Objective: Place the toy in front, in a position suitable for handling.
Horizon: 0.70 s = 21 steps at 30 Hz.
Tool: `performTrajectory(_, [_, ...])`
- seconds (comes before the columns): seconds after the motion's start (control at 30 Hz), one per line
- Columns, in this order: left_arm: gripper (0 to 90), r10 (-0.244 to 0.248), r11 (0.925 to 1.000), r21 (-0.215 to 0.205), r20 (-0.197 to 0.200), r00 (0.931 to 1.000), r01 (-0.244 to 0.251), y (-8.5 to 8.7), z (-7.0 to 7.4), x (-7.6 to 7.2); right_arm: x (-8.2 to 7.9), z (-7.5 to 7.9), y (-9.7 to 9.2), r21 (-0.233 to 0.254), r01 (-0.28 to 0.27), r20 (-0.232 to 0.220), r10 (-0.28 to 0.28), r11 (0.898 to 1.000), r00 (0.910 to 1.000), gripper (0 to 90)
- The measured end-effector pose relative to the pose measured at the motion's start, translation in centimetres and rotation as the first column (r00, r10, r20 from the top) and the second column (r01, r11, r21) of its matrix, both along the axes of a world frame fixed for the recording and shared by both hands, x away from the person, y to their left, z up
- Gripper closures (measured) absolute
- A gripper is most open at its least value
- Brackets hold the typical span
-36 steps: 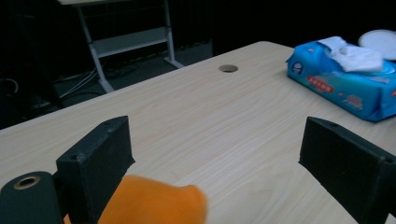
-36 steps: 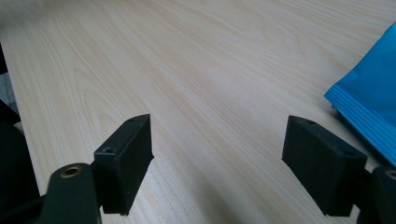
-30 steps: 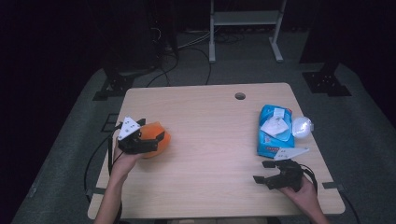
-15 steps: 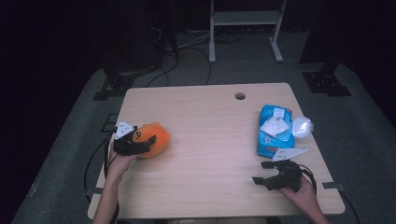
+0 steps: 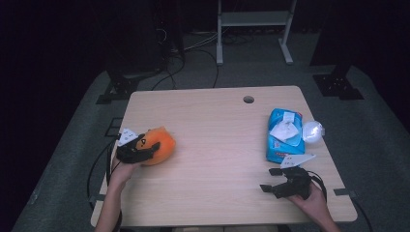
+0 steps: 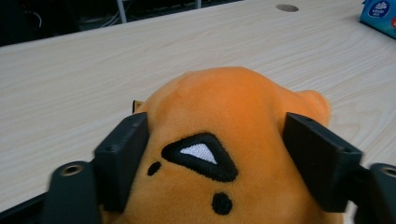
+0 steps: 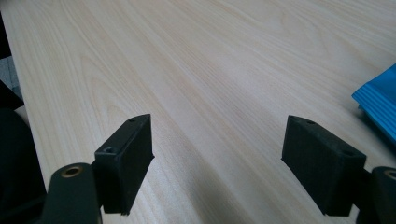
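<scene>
An orange plush toy (image 5: pixel 163 140) with black and white stitched marks lies near the left edge of the wooden table (image 5: pixel 217 121). My left gripper (image 5: pixel 147 150) reaches it from the left. Its jaws have just been closing, and the black pads now press into both sides of the toy (image 6: pixel 224 102), as the left gripper (image 6: pixel 215 135) view shows close up. My right gripper (image 5: pixel 269 180) rests low near the table's front right, jaws open with only bare wood between them (image 7: pixel 217 140).
A blue pack of wipes (image 5: pixel 284 135) lies at the right side of the table, with a clear round plastic piece (image 5: pixel 313 130) beside it. A cable hole (image 5: pixel 248 99) sits near the far edge. The pack's corner (image 7: pixel 378 105) lies just right of my right gripper.
My left gripper has sunk onto the orange plush toy and its jaws have closed against the toy's sides. The right gripper has kept still.
</scene>
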<state>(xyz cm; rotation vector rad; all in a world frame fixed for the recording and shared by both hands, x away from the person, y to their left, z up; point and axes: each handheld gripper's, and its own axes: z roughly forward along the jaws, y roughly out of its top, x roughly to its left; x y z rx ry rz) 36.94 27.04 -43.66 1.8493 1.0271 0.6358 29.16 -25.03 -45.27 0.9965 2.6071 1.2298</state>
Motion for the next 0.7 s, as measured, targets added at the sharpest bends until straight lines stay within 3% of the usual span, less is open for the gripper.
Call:
performTrajectory(0.1, [33.0,0.009,0.9999,-0.014,0.003,1.0,-0.009,0.0,0.1,-0.1,0.0,0.0,0.0,0.002,0.0,-0.001,0.0,1.0,1.0,23.3])
performTrajectory(0.27, [44.0,-0.017,0.9994,-0.031,0.029,0.9994,0.018,0.0,0.7,-0.4,0.1,0.0,0.0,0.0,-0.001,0.001,0.001,1.0,1.0,23.3])
performTrajectory(0.37, [45.8,-0.031,0.9926,-0.116,0.039,0.9987,0.036,0.1,1.2,-0.5,0.1,0.1,-0.2,0.009,0.003,0.004,-0.003,1.0,1.0,23.3])
performTrajectory(0.47, [46.3,-0.047,0.9907,-0.125,0.051,0.9976,0.053,-0.4,1.5,-0.7,0.2,0.0,-0.3,0.01,0.004,-0.002,-0.004,1.0,1.0,23.2])
performTrajectory(0.5, [46.3,-0.075,0.9856,-0.148,0.056,0.9956,0.082,-0.9,1.9,-0.9,0.2,0.1,-0.3,0.009,0.007,0.001,-0.007,1.0,1.0,23.3])
performTrajectory(0.53, [46.3,-0.075,0.9856,-0.148,0.056,0.9956,0.082,-0.9,1.9,-0.9,0.2,0.1,-0.3,0.009,0.007,0.001,-0.007,1.0,1.0,23.3])
performTrajectory(0.57, [46.3,-0.104,0.9802,-0.161,0.075,0.9918,0.115,-1.7,2.4,-1.1,0.2,0.2,-0.4,0.014,0.01,0.008,-0.01,1.0,0.9999,23.2])
performTrajectory(0.6, [46.3,-0.104,0.9802,-0.161,0.075,0.9918,0.115,-1.7,2.4,-1.1,0.2,0.2,-0.4,0.014,0.01,0.008,-0.01,1.0,0.9999,23.2])
performTrajectory(0.7, [46.3,-0.184,0.9677,-0.153,0.11,0.9766,0.2,-4.3,3.5,-1.6,0.2,0.2,-0.7,0.02,0.022,0.003,-0.022,1.0,0.9998,23.2])
